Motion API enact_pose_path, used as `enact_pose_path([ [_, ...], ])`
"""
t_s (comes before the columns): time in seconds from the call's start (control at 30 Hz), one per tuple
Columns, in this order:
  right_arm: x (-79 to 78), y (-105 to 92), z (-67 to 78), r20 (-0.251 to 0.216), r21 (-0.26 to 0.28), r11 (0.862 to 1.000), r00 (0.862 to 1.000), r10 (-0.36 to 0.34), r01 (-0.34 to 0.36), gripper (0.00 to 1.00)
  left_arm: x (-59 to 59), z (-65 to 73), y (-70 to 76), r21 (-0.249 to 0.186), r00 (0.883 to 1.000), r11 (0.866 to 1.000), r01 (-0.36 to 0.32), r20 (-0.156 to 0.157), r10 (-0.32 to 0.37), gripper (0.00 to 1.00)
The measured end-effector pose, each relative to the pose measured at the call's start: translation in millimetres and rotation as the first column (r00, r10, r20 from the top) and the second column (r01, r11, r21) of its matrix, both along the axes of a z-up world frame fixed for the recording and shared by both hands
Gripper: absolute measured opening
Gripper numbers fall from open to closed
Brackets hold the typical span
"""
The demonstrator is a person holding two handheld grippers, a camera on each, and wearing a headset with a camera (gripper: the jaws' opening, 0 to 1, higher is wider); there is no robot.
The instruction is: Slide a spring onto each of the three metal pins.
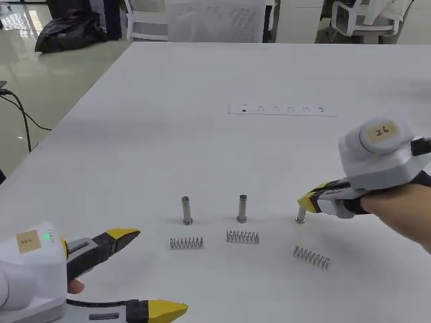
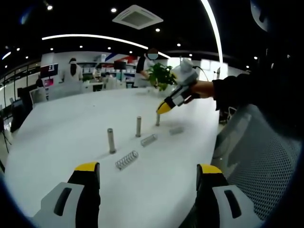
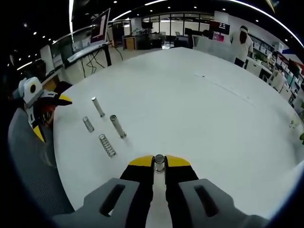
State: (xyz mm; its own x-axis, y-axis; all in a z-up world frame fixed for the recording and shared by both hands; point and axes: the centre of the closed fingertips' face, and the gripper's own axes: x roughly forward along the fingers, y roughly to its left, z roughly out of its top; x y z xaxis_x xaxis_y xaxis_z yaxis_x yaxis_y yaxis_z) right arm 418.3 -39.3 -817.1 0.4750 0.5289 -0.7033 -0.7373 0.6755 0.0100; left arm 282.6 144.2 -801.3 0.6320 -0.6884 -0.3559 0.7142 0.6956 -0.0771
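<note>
White table (image 1: 202,101) carries three pins (image 1: 186,210), springs (image 1: 242,236) lying bare lower centre. Right gripper (image 1: 306,200) pinches the right pin (image 1: 300,217); left gripper (image 1: 159,271) gapes wide, lower left. Next, likely fetching a spring.

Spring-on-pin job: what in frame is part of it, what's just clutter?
Job:
left pin, middle pin, right pin, clamped by the right claw
left spring, middle spring, right spring, all lying flat
left claw, open

Lying about:
socket strip in the table
black bag on the floor
cable
</note>
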Motion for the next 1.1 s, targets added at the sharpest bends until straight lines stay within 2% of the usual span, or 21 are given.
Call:
enact_pose_path([
  [0.53, -4.3, 9.7, 0.6, -0.008, 0.001, 1.0, 1.0, 0.027, -0.027, 0.05, -0.9, 0.0, 0.3, 0.0, 1.0, 1.0, 0.0, 0.001, 0.0, 0.8],
  [1.1, -4.4, 9.7, 0.5, 0.001, -0.002, 0.999, 0.999, 0.048, -0.048, 0.06, -1.0, -0.5, 0.8, 0.0, 1.0, 1.0, 0.002, -0.002, -0.002, 0.8],
])
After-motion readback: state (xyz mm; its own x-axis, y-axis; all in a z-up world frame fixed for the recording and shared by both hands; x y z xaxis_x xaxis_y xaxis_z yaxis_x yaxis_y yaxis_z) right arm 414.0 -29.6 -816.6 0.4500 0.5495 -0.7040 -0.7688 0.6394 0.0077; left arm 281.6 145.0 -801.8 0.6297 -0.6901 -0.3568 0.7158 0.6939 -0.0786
